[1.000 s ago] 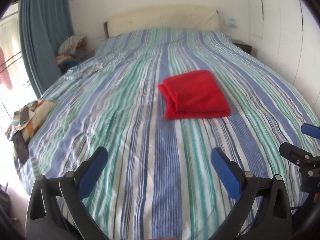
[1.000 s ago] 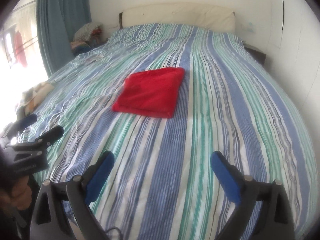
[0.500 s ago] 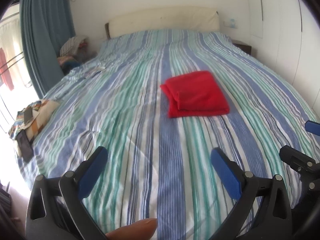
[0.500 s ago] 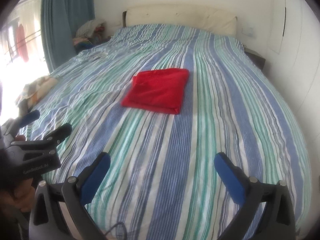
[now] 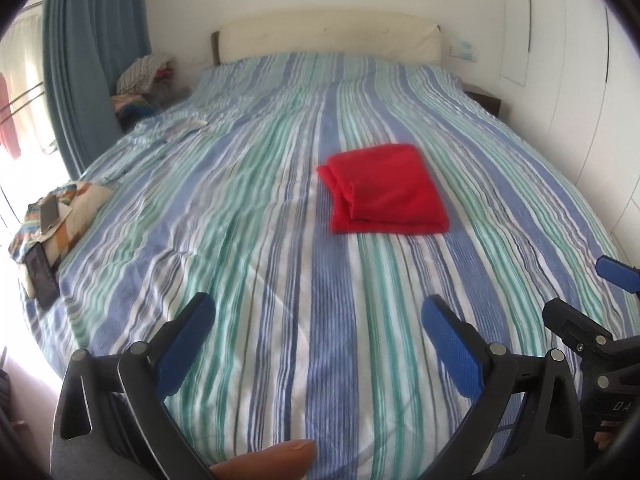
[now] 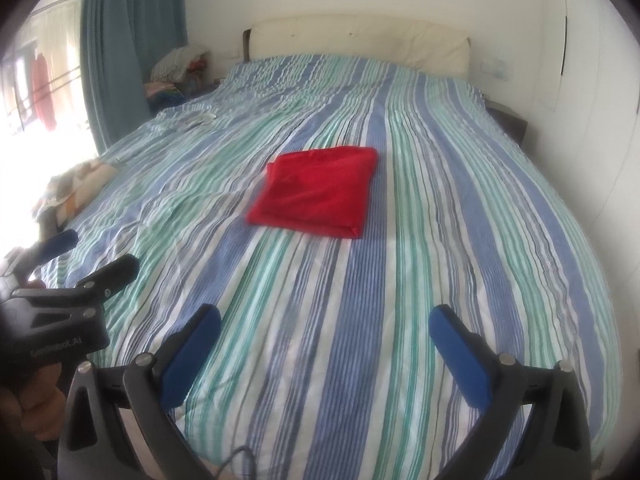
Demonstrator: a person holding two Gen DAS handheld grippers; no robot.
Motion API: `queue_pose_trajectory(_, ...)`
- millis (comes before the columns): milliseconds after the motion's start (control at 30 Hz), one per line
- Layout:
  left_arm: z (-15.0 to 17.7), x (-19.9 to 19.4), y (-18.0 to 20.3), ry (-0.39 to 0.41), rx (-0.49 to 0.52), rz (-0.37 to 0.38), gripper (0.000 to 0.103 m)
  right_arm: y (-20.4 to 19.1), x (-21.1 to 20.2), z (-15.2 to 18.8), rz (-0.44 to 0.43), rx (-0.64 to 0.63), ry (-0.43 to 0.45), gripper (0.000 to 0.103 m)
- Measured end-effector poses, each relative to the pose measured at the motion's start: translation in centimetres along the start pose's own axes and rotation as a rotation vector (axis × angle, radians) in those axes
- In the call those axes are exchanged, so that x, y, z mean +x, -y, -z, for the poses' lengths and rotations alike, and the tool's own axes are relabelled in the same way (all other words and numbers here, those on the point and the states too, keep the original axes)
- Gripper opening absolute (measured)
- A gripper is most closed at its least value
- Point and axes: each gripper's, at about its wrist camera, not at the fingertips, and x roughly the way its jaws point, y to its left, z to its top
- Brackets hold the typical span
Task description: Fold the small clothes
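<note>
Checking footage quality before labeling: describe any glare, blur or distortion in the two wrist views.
Left wrist view: fisheye bends the striped bed into a dome, dark vignette at the corners, window at left blown out, folded red garment slightly soft. Right wrist view: same bulge, harsher window glare washing out the left edge, garment edges a little blurred.

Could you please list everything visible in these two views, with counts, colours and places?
garment: one, red, folded, mid-bed.
bed: one, blue, green and white striped cover.
headboard: one, cream, at far wall.
curtain: one, blue, far left.
clothes pile: one, mixed colours, beside bed's far left corner.
patterned cloth: one, multicoloured, bed's left edge.
phone: one, pale, on that cloth.
left tool: black, blue pads, open, empty.
right tool: same, open, empty.
</note>
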Motion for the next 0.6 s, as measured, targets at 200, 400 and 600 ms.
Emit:
queue_pose_trajectory(200, -0.4, -0.9, -1.4, 0.034, -0.038, 0.017, 0.103, -0.6, -1.8, -0.3, 0.009, -0.017, 0.044, 0.102)
queue_pose_trajectory(400, -0.5, -1.3, -2.1, 0.035, -0.037, 0.019, 0.103, -1.1, -2.7, -0.8, 0.024, -0.033, 0.062, 0.102)
queue_pose_trajectory(600, -0.3, -1.5, -1.7, 0.014, -0.009, 0.015, 0.103, -1.9, -2.4, -0.8, 0.031, -0.049, 0.043, 0.102)
